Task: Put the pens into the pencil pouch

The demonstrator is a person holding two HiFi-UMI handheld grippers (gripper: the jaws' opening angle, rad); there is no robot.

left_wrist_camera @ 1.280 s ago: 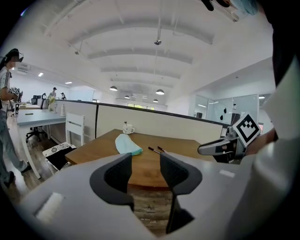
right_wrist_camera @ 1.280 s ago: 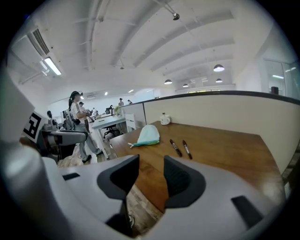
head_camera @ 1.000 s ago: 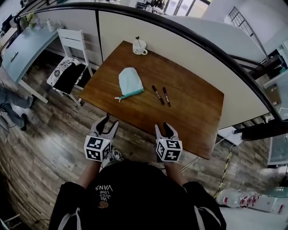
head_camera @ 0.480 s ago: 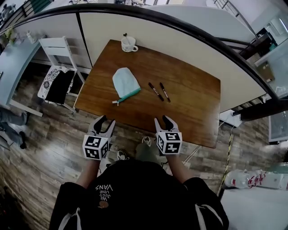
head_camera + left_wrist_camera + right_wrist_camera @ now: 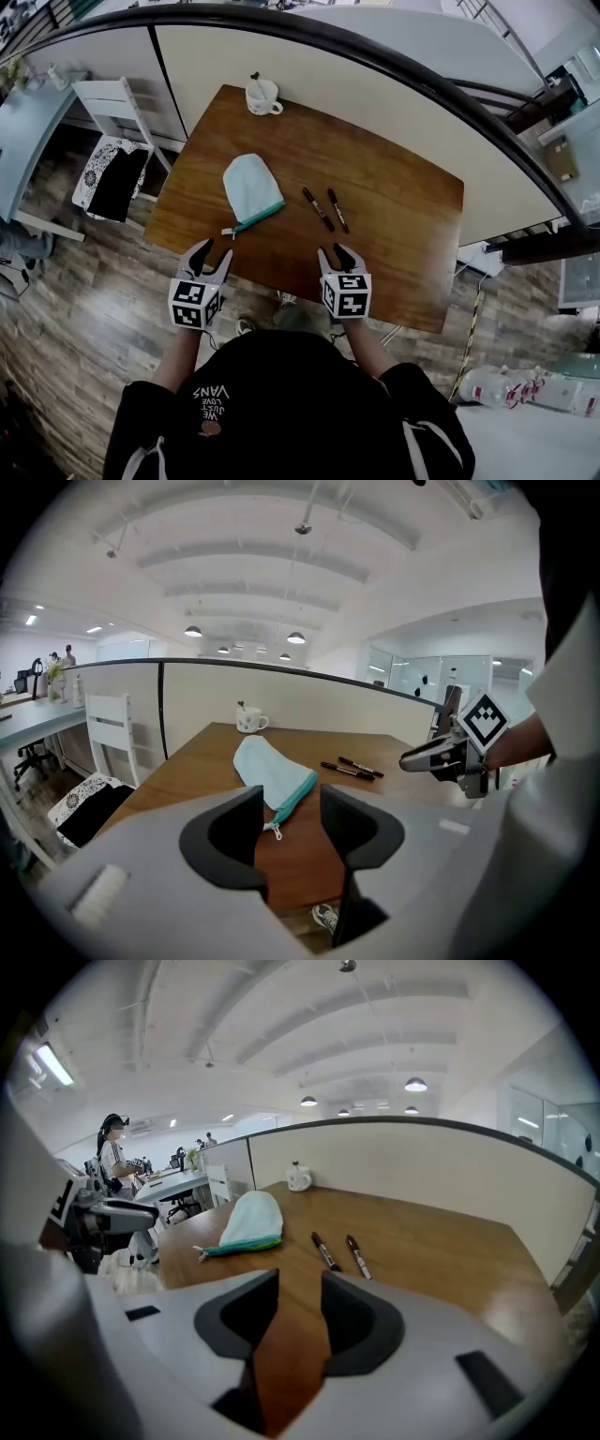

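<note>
A pale blue pencil pouch (image 5: 251,189) with a teal zip edge lies flat on the brown table (image 5: 394,253), left of centre. Two dark pens (image 5: 316,208) (image 5: 337,210) lie side by side just right of it. In the right gripper view the pouch (image 5: 248,1223) and both pens (image 5: 324,1252) (image 5: 358,1255) lie ahead of the jaws. The left gripper view shows the pouch (image 5: 272,775) and pens (image 5: 349,770) too. My left gripper (image 5: 207,254) and right gripper (image 5: 337,257) hover at the table's near edge, both open and empty.
A white mug (image 5: 262,96) stands at the table's far left corner. A white chair (image 5: 117,141) with a dark patterned seat is left of the table. A curved partition wall (image 5: 375,84) runs behind the table. People work at desks (image 5: 141,1185) in the distance.
Both grippers have moved forward to the table's near edge. The view has shifted slightly, and the pouch and pens have not moved on the table.
</note>
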